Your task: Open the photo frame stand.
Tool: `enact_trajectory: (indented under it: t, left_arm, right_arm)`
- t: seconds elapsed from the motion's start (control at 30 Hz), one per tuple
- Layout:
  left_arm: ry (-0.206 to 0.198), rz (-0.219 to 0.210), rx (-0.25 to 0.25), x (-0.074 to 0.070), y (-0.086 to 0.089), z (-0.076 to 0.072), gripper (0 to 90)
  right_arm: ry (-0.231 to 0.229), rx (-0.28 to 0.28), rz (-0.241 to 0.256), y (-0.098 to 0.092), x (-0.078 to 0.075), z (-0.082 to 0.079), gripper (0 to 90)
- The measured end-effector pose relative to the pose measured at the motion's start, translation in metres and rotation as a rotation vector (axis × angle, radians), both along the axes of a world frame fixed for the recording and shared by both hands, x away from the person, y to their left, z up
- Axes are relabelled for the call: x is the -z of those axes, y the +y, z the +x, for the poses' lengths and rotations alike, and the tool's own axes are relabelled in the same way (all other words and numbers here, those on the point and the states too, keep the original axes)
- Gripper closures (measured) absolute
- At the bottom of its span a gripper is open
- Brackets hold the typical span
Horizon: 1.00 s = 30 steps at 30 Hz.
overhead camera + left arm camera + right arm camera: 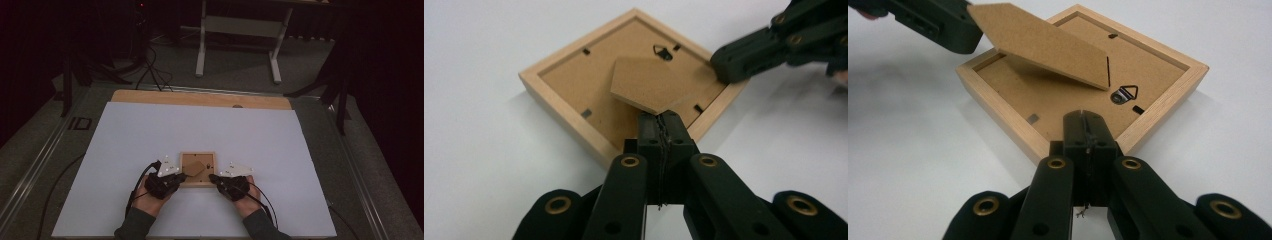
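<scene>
The wooden picture frame [198,170] lies face down near the front edge of the white table [150,140], between the two grippers. Its hardboard easel stand [651,85] is swung up off the backing board [1058,95], hinged next to the metal hanging hook [1126,94].

The left gripper [663,119] has its jaws pressed together at the free tip of the stand; the view cannot confirm whether the board edge is pinched or only propped from beneath. The right gripper [1087,120] also has its jaws closed with nothing between them, and its tips rest on the frame's near corner.

Procedure for the step in hand, judged to be opening the stand:
- Keep the right gripper bearing straight down on the frame corner so the frame does not slide or tip.
- Raise the stand slowly about its hinge line; do not twist it sideways.
- Avoid the small retaining tabs [586,113] along the backing edge.
</scene>
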<state>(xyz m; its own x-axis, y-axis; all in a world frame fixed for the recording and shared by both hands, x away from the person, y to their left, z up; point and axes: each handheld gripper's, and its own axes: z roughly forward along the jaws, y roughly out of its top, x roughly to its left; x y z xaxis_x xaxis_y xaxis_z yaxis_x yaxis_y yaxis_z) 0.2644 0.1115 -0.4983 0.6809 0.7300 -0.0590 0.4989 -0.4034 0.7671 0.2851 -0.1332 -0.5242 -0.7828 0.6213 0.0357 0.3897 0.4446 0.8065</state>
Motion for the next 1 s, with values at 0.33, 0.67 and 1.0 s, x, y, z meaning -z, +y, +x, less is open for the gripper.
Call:
enact_trajectory:
  t: [0.33, 0.67, 1.0]
  left_arm:
    - [0.098, -0.052, 0.006, -0.003, -0.009, 0.012, 61.1]
    - [0.184, -0.116, -0.013, -0.004, -0.019, 0.026, 46.5]
    - [0.228, -0.173, -0.047, 0.0, -0.014, 0.037, 46.6]
  right_arm:
    - [0.0, 0.001, 0.0, 0.0, 0.0, 0.0, 89.6]
    - [0.001, 0.001, -0.001, 0.0, 0.0, 0.0, 89.6]
    - [0.0, 0.001, -0.002, 0.0, 0.0, 0.0, 89.5]
